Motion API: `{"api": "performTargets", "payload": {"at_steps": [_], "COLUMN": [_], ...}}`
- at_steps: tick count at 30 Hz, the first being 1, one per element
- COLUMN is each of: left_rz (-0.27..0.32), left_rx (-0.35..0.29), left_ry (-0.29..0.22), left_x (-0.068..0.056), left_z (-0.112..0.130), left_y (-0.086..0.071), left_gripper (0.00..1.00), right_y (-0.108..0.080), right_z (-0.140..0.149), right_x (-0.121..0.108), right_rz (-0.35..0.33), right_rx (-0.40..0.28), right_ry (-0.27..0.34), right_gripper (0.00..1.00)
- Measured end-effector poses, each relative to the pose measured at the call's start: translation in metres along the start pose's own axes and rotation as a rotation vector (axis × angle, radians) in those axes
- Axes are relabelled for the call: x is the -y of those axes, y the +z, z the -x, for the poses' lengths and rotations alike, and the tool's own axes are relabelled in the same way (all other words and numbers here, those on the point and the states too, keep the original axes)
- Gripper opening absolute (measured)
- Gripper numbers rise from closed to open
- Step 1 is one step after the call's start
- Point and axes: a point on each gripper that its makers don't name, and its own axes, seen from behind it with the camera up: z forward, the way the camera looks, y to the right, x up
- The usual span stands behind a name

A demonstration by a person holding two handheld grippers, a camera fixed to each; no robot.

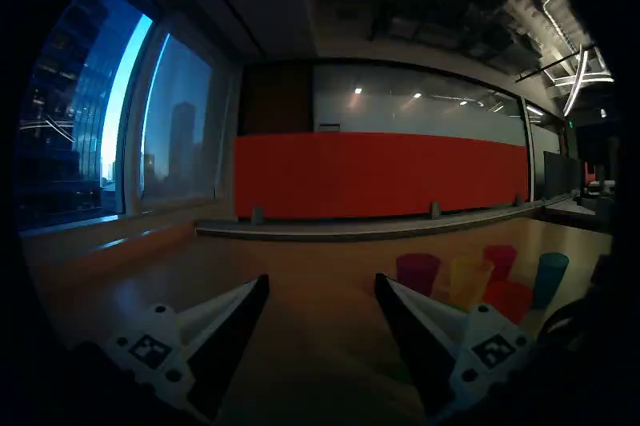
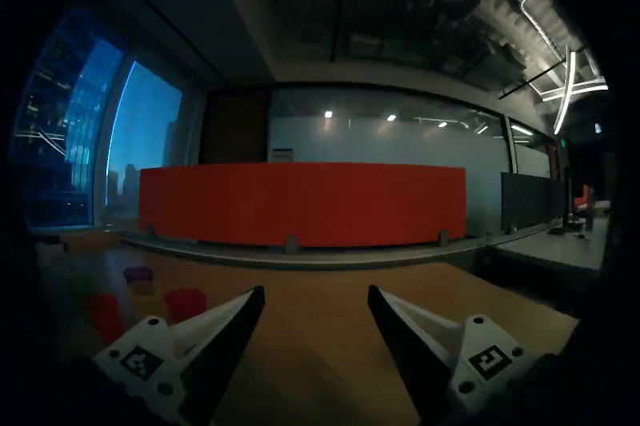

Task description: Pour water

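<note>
Legible txt, nos., brands: none found. Left gripper [image 1: 321,277]: b/w square code tag [image 1: 150,350] on each finger, pattern only, no chars. Right gripper [image 2: 315,288]: marker tag [image 2: 142,362] of same type on each finger, no chars. Small pale sign [image 2: 281,155] on glass wall [image 2: 384,138] above red panel [image 2: 304,202]: too small and dim to read.

I am logging the left gripper [image 1: 321,277] hovering over the wooden surface [image 1: 320,254], fingers spread apart and gripping nothing. Cups are standing clustered ahead to the right: purple cup [image 1: 418,270], yellow cup [image 1: 470,278], far red cup [image 1: 502,258], near red cup [image 1: 509,300], teal cup [image 1: 551,274]. A red panel [image 1: 376,174] is running behind them, with windows [image 1: 172,134] showing on the left.
</note>
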Motion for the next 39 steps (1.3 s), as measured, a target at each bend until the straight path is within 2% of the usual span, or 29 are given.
{"api": "performTargets", "payload": {"at_steps": [12, 39], "left_rz": [0.000, 0.000], "left_rx": [0.000, 0.000], "left_ry": [0.000, 0.000], "left_x": [-0.001, -0.001], "left_z": [0.000, 0.000], "left_y": [0.000, 0.000], "left_gripper": [0.98, 0.98], "right_y": [0.005, 0.007], "right_z": [0.024, 0.028], "right_x": [-0.004, -0.003], "right_rz": [0.021, 0.020], "right_rx": [0.036, 0.046], "right_ry": [-0.006, 0.006], "right_gripper": [1.00, 1.00]}}
